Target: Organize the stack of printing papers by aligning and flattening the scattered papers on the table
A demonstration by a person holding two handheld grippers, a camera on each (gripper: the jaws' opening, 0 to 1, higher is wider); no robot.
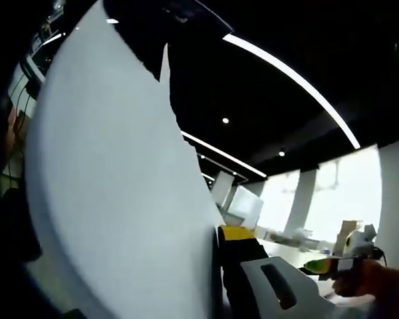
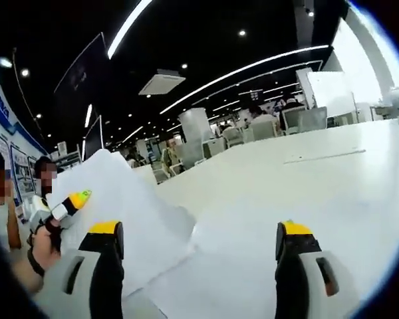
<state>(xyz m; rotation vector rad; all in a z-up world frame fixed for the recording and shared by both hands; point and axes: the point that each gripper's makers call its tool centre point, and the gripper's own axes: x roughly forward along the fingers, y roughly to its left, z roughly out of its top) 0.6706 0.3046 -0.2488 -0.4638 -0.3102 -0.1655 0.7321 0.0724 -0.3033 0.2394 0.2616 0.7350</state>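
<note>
**Paper stack lifted on edge in the left gripper; right gripper spread wide over the tabletop**

In the left gripper view, the stack of papers [image 1: 113,193] stands close against the lens as a broad white sheet, rising from the bottom to the top. One yellow-tipped jaw of the left gripper [image 1: 216,266] presses against the sheet's right face; the other jaw is hidden behind the paper, so the hold looks like a clamp on the stack, though the hidden side cannot be confirmed. At the lower right edge of that view the right gripper [image 1: 339,264] comes in, held in a person's hand [image 1: 369,282].

In the right gripper view, the right gripper [image 2: 199,242] has its two jaws set wide apart with nothing between them, above the white tabletop [image 2: 299,186]. The papers [image 2: 126,206] lie to the left, partly raised off the tabletop, their near corner resting on it just beside the left-hand jaw. Further left, the left gripper [image 2: 72,201] shows, gripped by a hand [image 2: 43,249], at the papers' edge.
</note>
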